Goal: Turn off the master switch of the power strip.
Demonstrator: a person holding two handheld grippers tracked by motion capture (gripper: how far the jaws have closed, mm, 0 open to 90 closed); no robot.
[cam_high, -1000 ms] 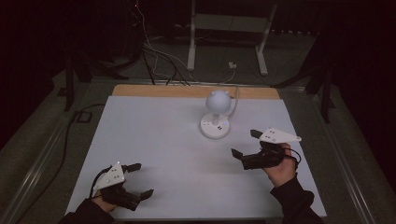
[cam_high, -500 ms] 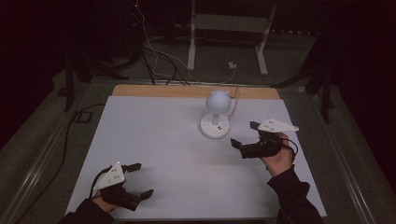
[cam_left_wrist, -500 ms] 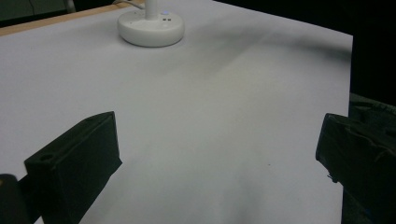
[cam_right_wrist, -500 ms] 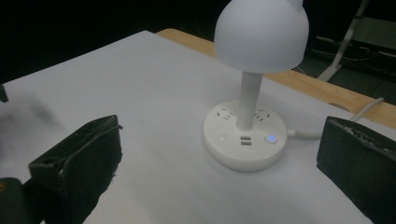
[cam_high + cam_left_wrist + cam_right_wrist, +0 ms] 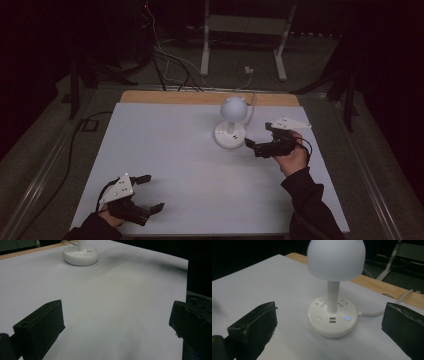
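A small white mushroom-shaped lamp (image 5: 231, 123) stands on a round socket base (image 5: 332, 320) near the table's far middle; a blue light (image 5: 347, 318) glows on the base. My right gripper (image 5: 260, 137) hovers open just right of the base, its jaws pointing at it; in the right gripper view the base sits between the two jaws, farther off. My left gripper (image 5: 150, 192) rests open near the front left of the white table top (image 5: 170, 150), with nothing between its jaws. In the left gripper view the lamp base (image 5: 80, 255) lies far ahead.
A white cord (image 5: 387, 307) runs from the lamp base over the wooden strip (image 5: 200, 97) at the table's far edge. Dark floor with cables and a white stand (image 5: 240, 35) lies behind. A black cable (image 5: 75, 145) trails along the left side.
My right gripper has moved left and away from me, closing in on the lamp base. The left gripper has stayed where it was.
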